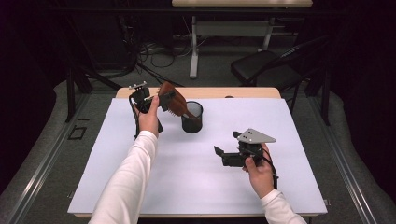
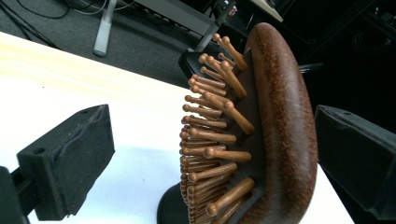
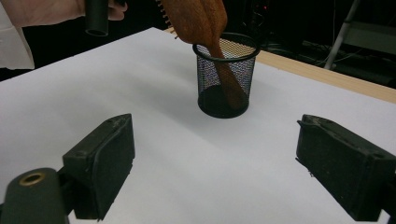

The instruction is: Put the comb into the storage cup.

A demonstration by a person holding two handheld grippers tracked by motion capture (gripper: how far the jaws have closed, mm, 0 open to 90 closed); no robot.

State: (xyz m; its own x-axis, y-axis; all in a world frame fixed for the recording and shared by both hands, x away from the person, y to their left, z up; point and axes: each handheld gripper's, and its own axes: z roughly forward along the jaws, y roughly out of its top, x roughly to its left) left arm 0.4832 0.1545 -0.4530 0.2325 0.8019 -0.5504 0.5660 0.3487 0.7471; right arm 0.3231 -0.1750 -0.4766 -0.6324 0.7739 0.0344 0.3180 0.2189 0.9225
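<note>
L gripper (image 2: pixel 205 154) (open) flanks hairbrush (image 2: pixel 275 135) head, untouching.

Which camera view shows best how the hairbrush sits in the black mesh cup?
The right gripper view: the hairbrush stands handle-down inside the mesh cup, leaning against its rim, handle visible through the mesh. The high view shows both small and from above. The left gripper view gives a close look at the brush's bristles, with very little of the cup.
</note>
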